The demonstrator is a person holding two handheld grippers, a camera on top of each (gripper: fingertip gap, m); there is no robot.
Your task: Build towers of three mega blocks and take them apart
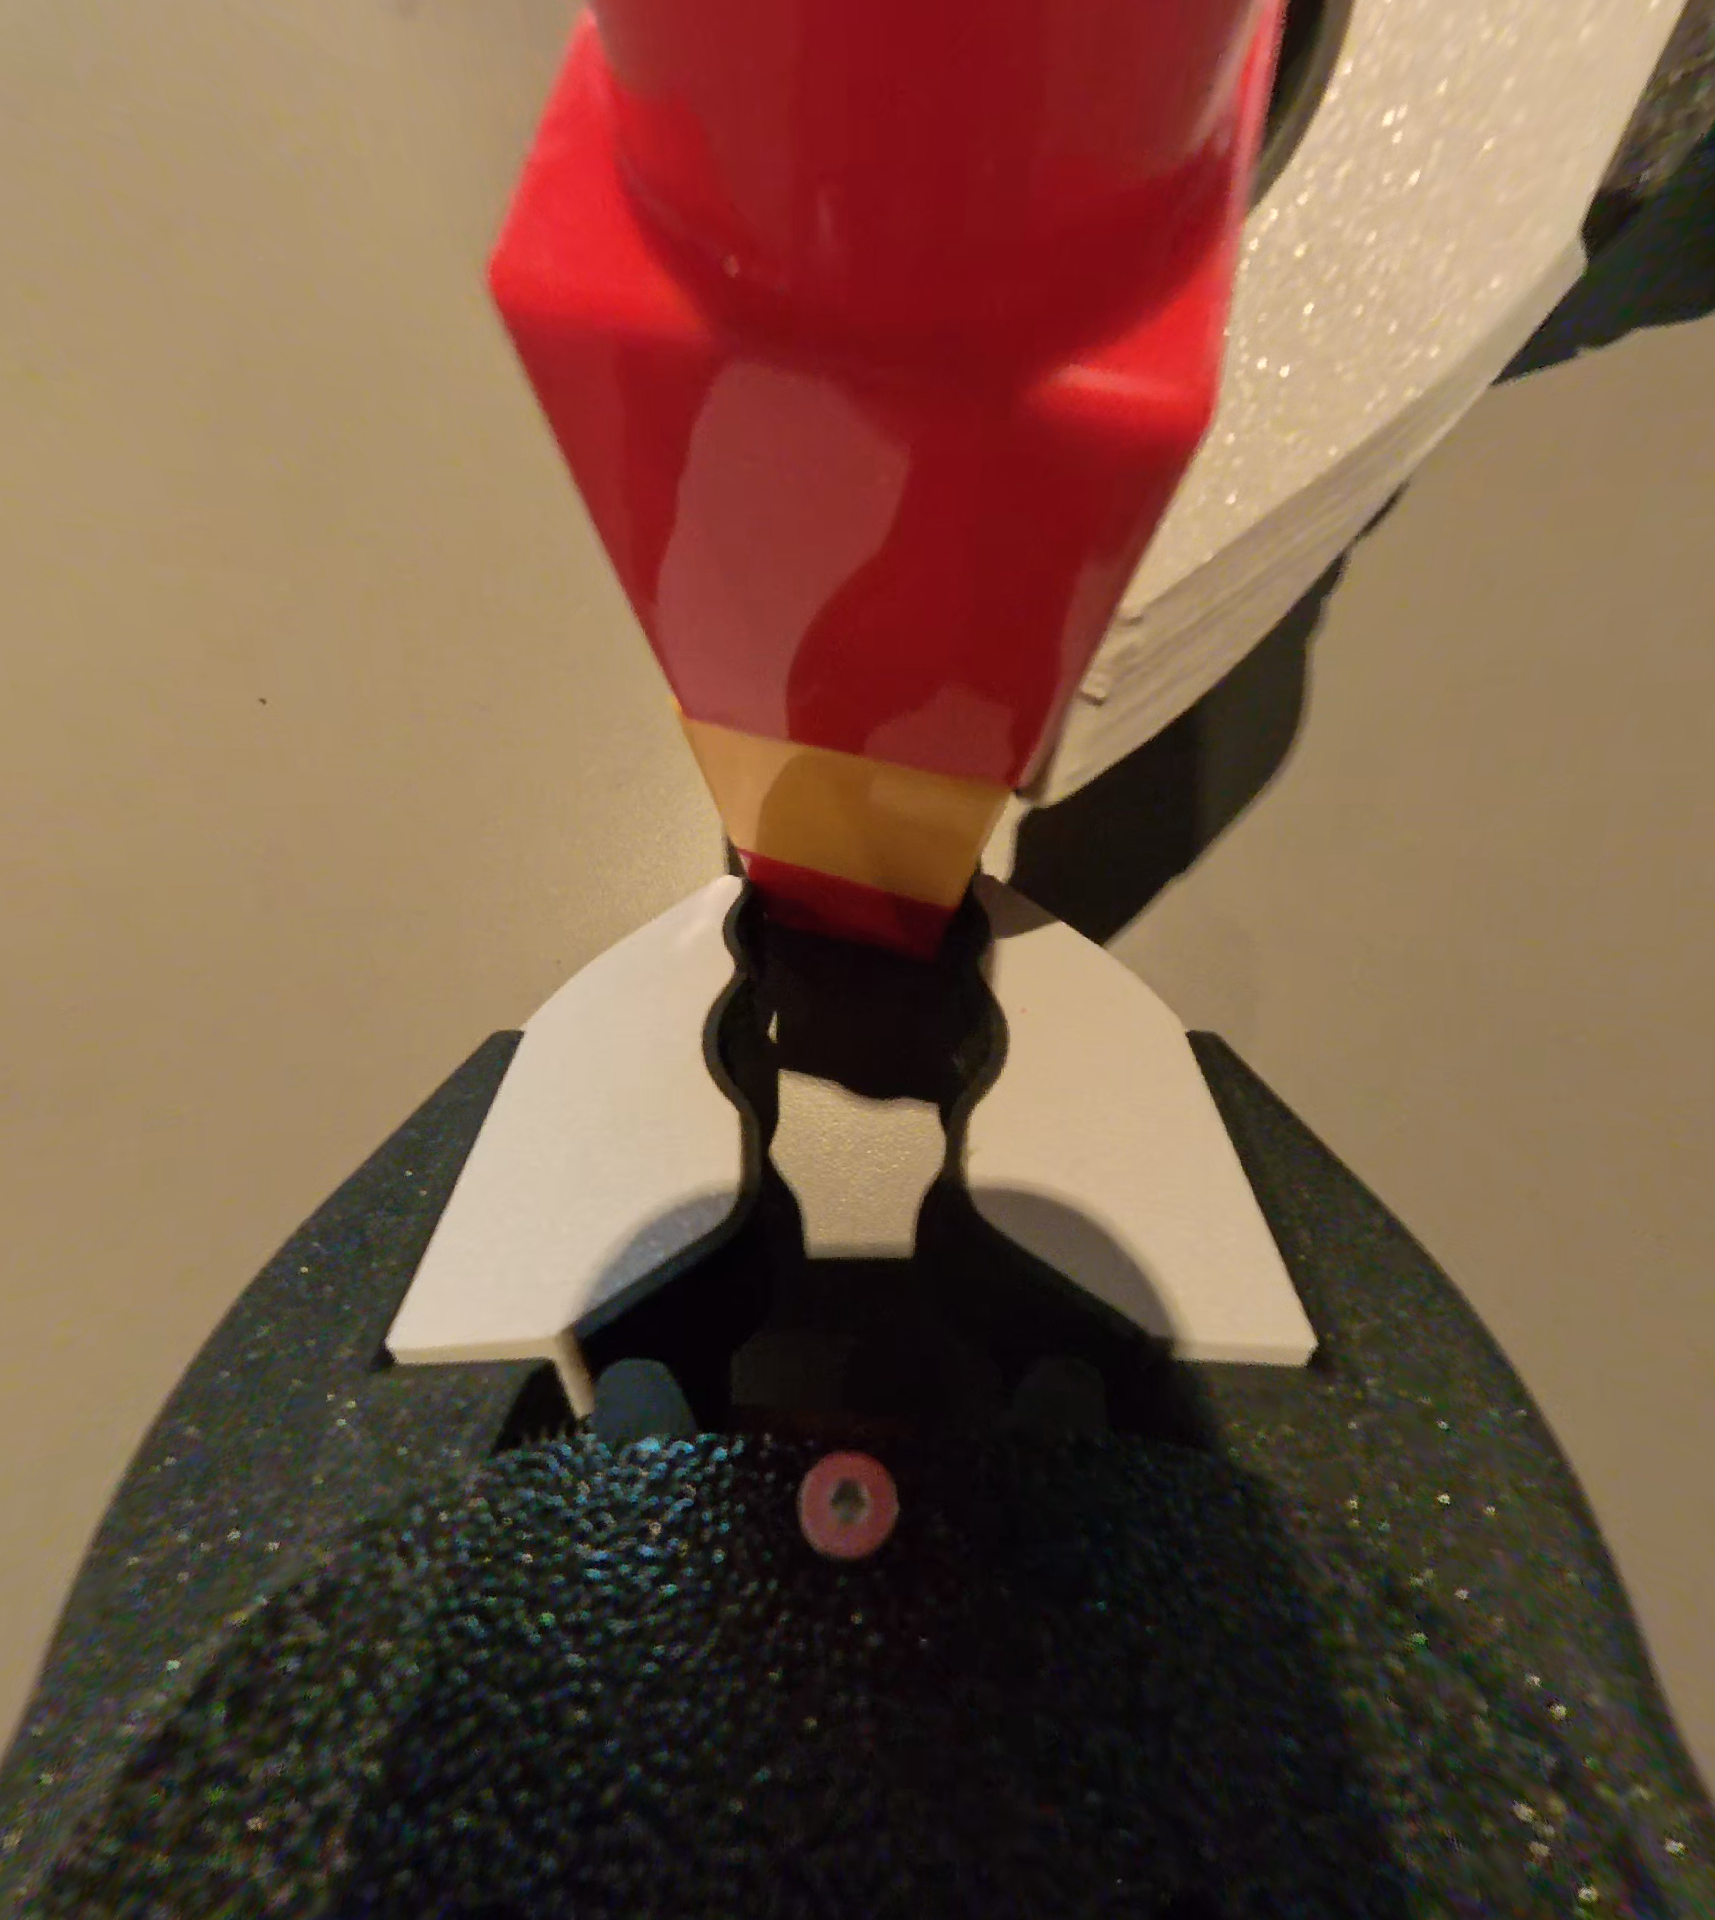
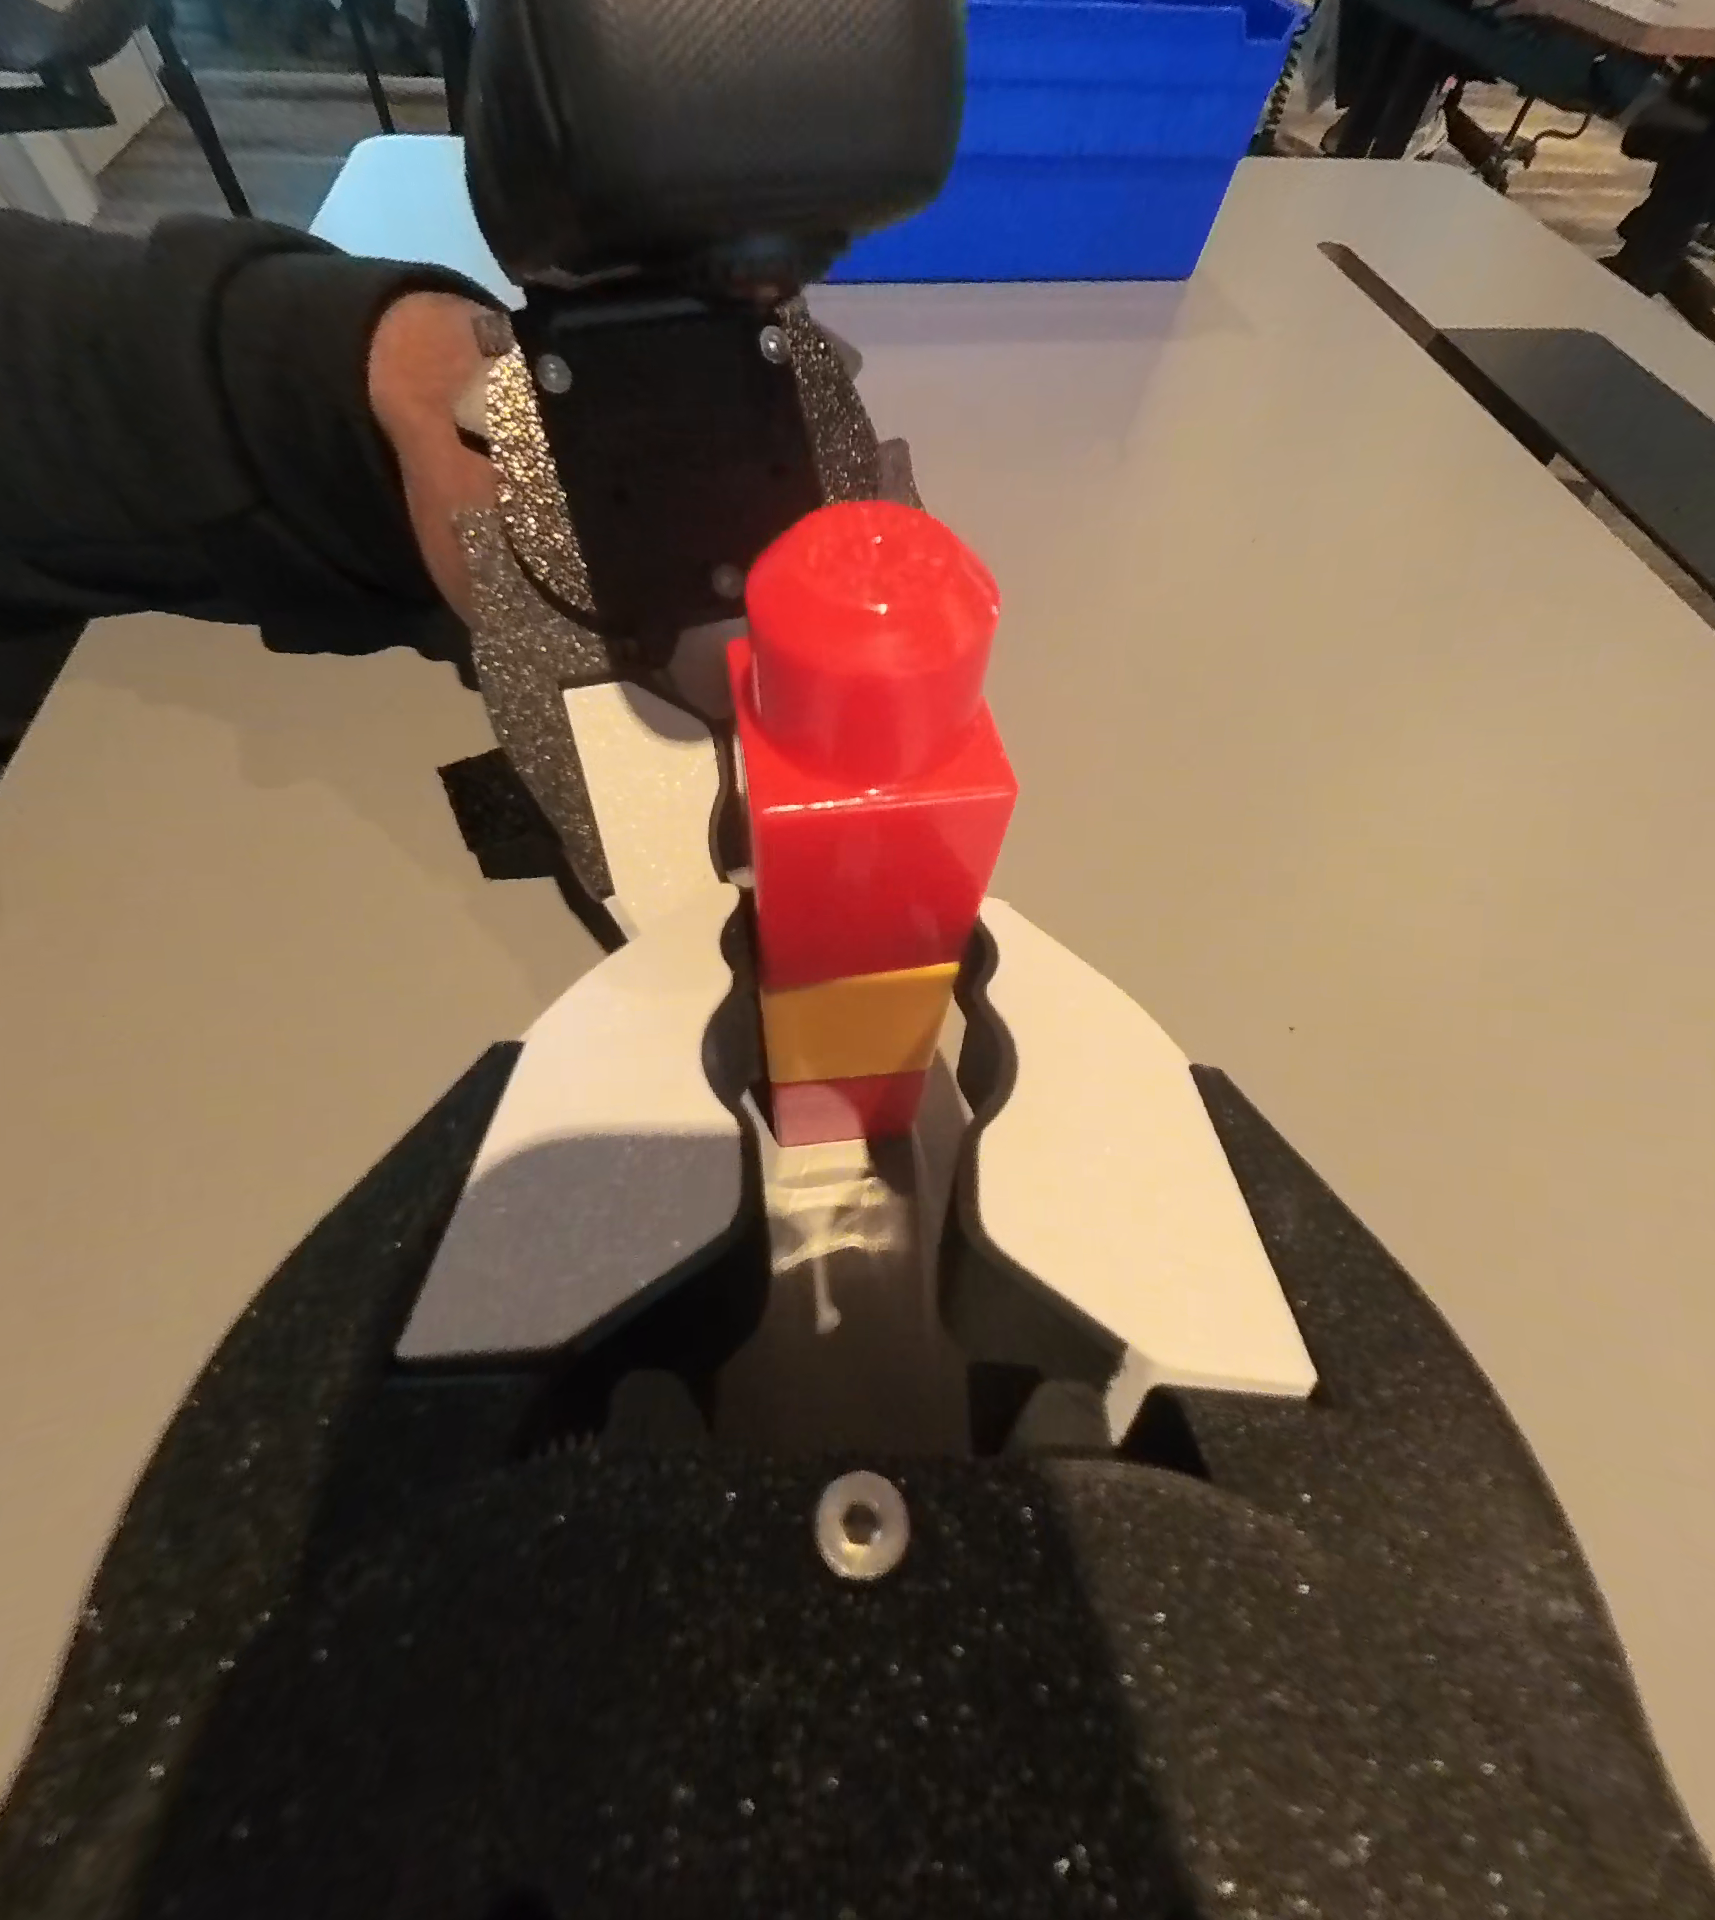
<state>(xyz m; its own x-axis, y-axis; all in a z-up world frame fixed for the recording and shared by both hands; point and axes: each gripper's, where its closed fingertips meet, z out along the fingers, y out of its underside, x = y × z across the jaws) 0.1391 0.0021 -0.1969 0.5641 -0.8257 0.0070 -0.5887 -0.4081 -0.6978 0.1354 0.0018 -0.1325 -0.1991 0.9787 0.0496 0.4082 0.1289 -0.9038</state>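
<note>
A tower of three mega blocks stands on the beige table: a top red block, a yellow block and a bottom red block. My right gripper closes around the tower at about the level of the yellow block and the base of the top block. My left gripper comes down from above, shut on the bottom red block. In its view the yellow block and the top red block rise toward the camera. The right gripper's white finger shows beside the tower.
A person's hand and black sleeve hold the left gripper body behind the tower. A blue bin stands at the table's far edge. A black panel lies at the right, a black patch at the left. My right fingertips sit around 6 cm from my left ones.
</note>
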